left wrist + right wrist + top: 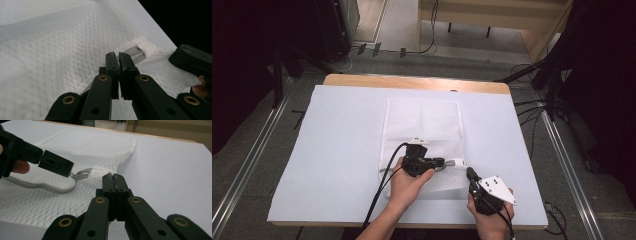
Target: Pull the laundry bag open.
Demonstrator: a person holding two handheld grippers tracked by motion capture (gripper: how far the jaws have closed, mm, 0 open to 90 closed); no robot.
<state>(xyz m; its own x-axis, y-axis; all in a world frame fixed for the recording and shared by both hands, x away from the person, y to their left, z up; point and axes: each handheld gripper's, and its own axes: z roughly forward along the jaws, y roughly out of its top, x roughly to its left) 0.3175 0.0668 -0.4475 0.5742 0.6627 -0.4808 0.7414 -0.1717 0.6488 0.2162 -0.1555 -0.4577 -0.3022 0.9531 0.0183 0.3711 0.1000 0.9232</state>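
White table cover (pixel 337 150), both grippers' jaws closed on mesh bag (pixel 424 120) near edge.

Your left hand (pixel 408 186) and its gripper (pixel 439 162) cover the near middle of the mesh bag (pixel 422 125), so you can't see the zipper there. In your left gripper view the jaws meet over the zipper pull, hiding what they pinch. Your right gripper (pixel 113 177) blocks the bag's edge, and your forearms run off the bottom.
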